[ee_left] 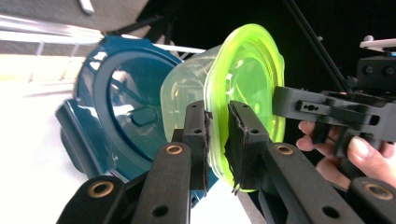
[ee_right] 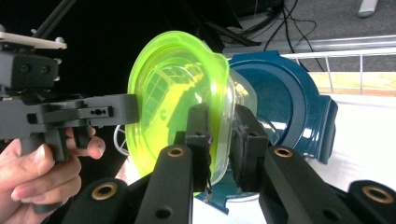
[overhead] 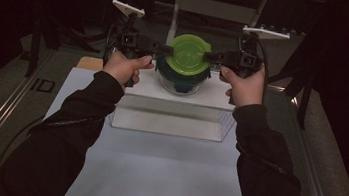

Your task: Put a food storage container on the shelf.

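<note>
Your left gripper (overhead: 164,49) and right gripper (overhead: 209,57) each pinched the green lid's (overhead: 188,53) rim, opposite sides, jaws nearly closed.

It looked like a lab: a white table (overhead: 153,176), dark curtains around, metal stand legs (overhead: 175,12) at twelve o'clock.

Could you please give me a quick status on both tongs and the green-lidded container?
Left tongs and right tongs each straddle the green lid's rim, opposite sides. Container over the blue-lidded one. Nothing in the way.
</note>
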Motion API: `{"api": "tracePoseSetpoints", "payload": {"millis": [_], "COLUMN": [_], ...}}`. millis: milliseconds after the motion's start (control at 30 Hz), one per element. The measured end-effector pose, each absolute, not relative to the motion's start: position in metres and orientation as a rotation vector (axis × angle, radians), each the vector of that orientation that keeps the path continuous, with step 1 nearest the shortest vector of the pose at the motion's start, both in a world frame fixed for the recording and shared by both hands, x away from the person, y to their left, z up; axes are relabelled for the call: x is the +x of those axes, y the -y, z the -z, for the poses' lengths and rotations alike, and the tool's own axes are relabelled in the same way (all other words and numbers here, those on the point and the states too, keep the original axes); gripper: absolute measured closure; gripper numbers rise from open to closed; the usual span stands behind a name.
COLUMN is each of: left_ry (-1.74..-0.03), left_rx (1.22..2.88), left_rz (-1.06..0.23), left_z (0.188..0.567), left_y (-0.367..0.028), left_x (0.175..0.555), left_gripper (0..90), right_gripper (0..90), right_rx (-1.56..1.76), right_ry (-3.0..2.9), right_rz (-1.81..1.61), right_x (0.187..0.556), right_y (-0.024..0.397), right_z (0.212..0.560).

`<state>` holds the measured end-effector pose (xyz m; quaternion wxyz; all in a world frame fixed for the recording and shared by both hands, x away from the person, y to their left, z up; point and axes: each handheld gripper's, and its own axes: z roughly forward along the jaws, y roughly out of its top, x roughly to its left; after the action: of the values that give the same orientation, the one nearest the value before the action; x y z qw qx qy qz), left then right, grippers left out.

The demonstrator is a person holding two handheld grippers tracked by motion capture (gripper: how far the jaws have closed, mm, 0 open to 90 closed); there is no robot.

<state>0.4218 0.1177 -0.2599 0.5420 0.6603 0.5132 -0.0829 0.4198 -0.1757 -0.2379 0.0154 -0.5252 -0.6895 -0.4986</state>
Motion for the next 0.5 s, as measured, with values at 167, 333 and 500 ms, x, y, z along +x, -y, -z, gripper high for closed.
{"api": "tracePoseSetpoints", "payload": {"millis": [167,333,500], "left_ry": [-1.229,-1.231,-1.241], "left_rx": [1.54,1.506,1.472], "left_rz": [0.203,0.226,0.23], "left_z": [0.264,0.268,0.271], "left_y": [-0.116,-0.117,-0.116], "left_x": [0.426,0.431,0.434], "left_gripper": [73.1,69.7,65.9], "right_gripper": [75.9,74.1,72.1], "right_rx": [-1.671,-1.685,-1.683], "right_ry": [2.149,2.104,2.131], "right_rz": [1.538,1.551,1.57], "right_x": [0.428,0.437,0.443], "right_y": [0.174,0.176,0.175], "right_z": [0.239,0.243,0.246]}}
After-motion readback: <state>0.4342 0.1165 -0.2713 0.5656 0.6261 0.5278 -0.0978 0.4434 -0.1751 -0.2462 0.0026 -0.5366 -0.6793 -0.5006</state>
